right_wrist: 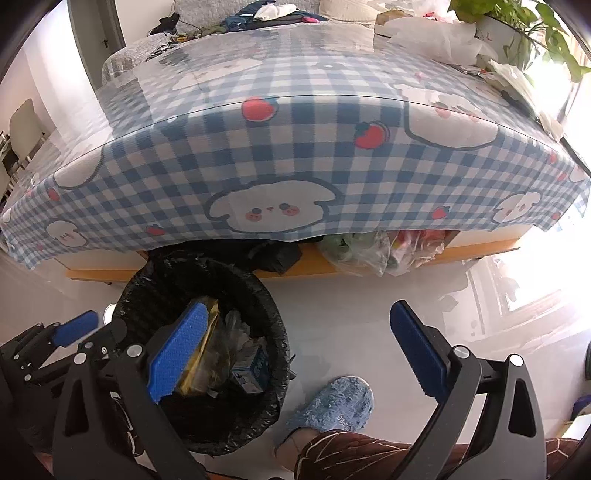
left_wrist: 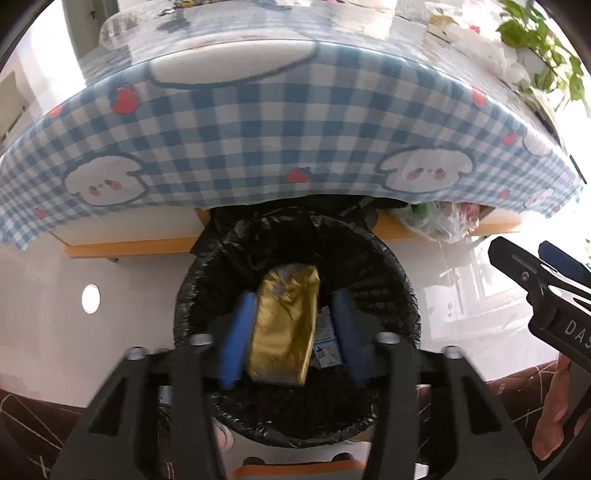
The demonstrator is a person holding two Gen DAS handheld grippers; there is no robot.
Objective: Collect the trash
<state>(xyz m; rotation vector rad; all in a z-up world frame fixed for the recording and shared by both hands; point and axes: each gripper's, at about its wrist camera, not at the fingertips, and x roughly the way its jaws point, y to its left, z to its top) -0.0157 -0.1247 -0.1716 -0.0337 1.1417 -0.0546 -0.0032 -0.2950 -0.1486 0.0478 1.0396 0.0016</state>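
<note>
**One gold wrapper held over the bin: drop step in hand**

Two grippers are recorded, both near the trash bin (left_wrist: 295, 332), which stands on the pale floor against the near edge of a table draped in a blue checked tablecloth (left_wrist: 258, 122).

- Left gripper (left_wrist: 291, 332): narrowed on a crumpled gold wrapper (left_wrist: 284, 325), which is pinched between the blue pads (left_wrist: 238, 339). The wrapper is seen directly above the bin's mouth, inside the ring of the black liner (left_wrist: 406, 295).
- Right gripper (right_wrist: 295, 354): spread wide and holding nothing, positioned right of the bin over bare floor.
- Bin contents: a small blue carton (right_wrist: 251, 369) and clear plastic scraps are noted beneath the wrapper.
- Under the table, to the right: clear bags of produce (right_wrist: 373, 251) are stored on a low shelf.
- Far right of the tabletop: white plastic bags (right_wrist: 436, 40) and a leafy plant (right_wrist: 524, 22) are listed; whether any of the bags is trash cannot be told.
- Near edge: a blue slipper (right_wrist: 332, 406) is worn on the person's foot.

Step judged: release of the wrapper into the bin. The next move is judged to call for the left jaws to be parted so that the wrapper falls clear of the pads; afterwards further trash would have to be sought on the tabletop.
</note>
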